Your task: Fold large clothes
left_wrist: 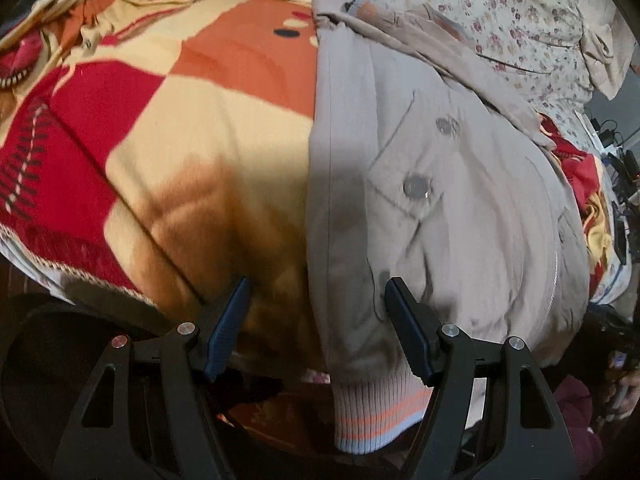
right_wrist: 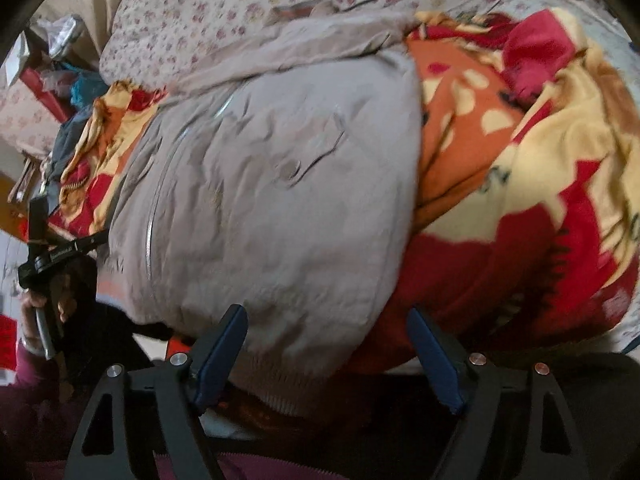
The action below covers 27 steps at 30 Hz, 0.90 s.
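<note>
Jacket [left_wrist: 440, 200] lay flat on the blanket [left_wrist: 200, 140] on the bed, long axis running from its ribbed hem [left_wrist: 376, 412] at the near edge away toward the collar at the far side. I had both tools over that hem end: left gripper [left_wrist: 316, 328] straddled the jacket's left side edge w/ jaws spread, nothing pinched; right gripper [right_wrist: 326, 356] straddled the right side edge [right_wrist: 400, 240], jaws apart, empty too. Neither was clearly nearer. I'd judge next move needs a pinch at each hem corner, then carry toward the collar.
</note>
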Motion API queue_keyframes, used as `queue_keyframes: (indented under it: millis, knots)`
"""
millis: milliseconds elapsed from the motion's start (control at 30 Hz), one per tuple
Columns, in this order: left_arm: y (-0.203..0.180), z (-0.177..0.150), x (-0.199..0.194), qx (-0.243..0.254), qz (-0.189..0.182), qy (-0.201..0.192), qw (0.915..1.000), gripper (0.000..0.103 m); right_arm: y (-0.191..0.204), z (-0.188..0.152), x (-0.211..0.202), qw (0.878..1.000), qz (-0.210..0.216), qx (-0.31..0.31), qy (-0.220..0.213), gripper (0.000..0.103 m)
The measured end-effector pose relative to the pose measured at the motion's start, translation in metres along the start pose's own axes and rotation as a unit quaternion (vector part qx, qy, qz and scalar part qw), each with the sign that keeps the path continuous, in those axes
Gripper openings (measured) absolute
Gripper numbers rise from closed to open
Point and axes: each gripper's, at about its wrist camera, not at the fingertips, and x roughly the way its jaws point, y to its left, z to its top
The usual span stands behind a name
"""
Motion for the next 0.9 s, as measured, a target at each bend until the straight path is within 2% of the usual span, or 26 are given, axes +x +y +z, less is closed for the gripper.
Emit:
queue_keyframes:
  millis: [67,133,200,300,433,500,633,800,900]
  knots:
    - [0.001,-0.003,-0.001,-0.001,-0.004,0.000,1.0000,0.070,0.004,-0.004,0.007,1.000,0.001,-0.001,0.011,0.080]
    - [0.003,-0.005,-0.002,-0.003,-0.008,0.004,1.0000,0.070,0.009,-0.005,0.010,1.000,0.021,-0.001,0.014,0.066]
    - [0.004,-0.006,-0.002,-0.003,-0.011,0.006,0.9999,0.070,0.018,-0.004,0.010,0.998,0.057,0.000,0.012,0.066]
    - [0.005,-0.008,-0.001,-0.004,-0.019,0.016,0.9997,0.070,0.028,0.000,0.015,0.999,0.037,-0.033,0.009,0.066]
    - [0.002,-0.014,-0.001,-0.001,-0.060,0.037,0.9975,0.070,0.030,-0.001,0.017,0.998,0.061,-0.032,0.005,0.066]
    - [-0.003,-0.016,0.000,0.009,-0.063,0.041,0.9971,0.070,0.033,-0.001,0.011,0.996,0.080,-0.042,-0.007,0.066]
    - [-0.012,-0.018,0.004,0.029,-0.059,0.038,0.9971,0.070,0.024,0.004,0.003,0.991,0.125,-0.017,-0.033,0.066]
    - [-0.015,-0.020,0.009,0.024,-0.068,0.046,0.9963,0.070,0.025,0.000,0.032,0.995,0.099,-0.004,0.014,0.066]
    - [-0.017,-0.021,0.011,0.030,-0.071,0.050,0.9958,0.070,0.028,-0.001,0.020,0.992,0.123,-0.019,-0.004,0.066]
